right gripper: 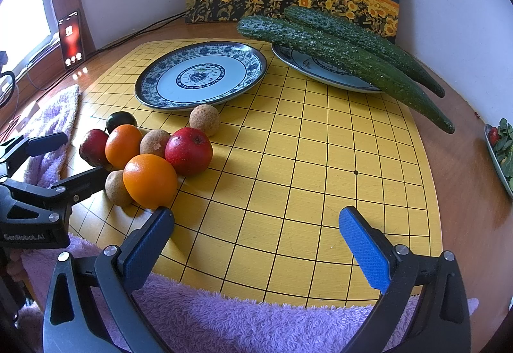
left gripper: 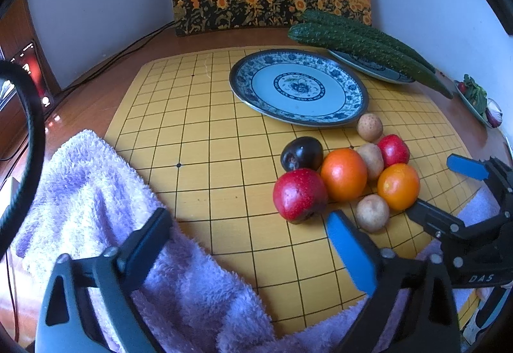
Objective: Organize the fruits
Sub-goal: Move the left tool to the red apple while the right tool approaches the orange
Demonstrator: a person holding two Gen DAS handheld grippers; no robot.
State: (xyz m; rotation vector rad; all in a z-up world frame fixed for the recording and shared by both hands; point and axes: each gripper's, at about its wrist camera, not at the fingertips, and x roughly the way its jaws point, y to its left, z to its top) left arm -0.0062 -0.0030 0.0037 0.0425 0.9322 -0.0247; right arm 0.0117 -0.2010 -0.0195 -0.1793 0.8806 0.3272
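Looking from the left wrist, the left tool (left gripper: 247, 244) hangs wide open, holding nothing; fruit (left gripper: 344, 173) clusters near the empty plate (left gripper: 299, 114), the right tool (left gripper: 442, 183) touching it. From the right wrist, the right tool (right gripper: 256, 236) gapes empty; lift outer fruit first. Cucumbers (right gripper: 346, 54) sit well apart.

Board (right gripper: 288, 160): yellow, black grid lines. Plate (right gripper: 205, 54): white, blue floral pattern, dark rim. Cucumbers (right gripper: 346, 54): dark green, speckled. Towel (left gripper: 96, 192): lilac and white. Fruit cluster: two oranges (right gripper: 149, 180), two red apples (right gripper: 189, 150), one plum (left gripper: 302, 153), apparently near-black. Worktop (right gripper: 465, 167): brown wood.
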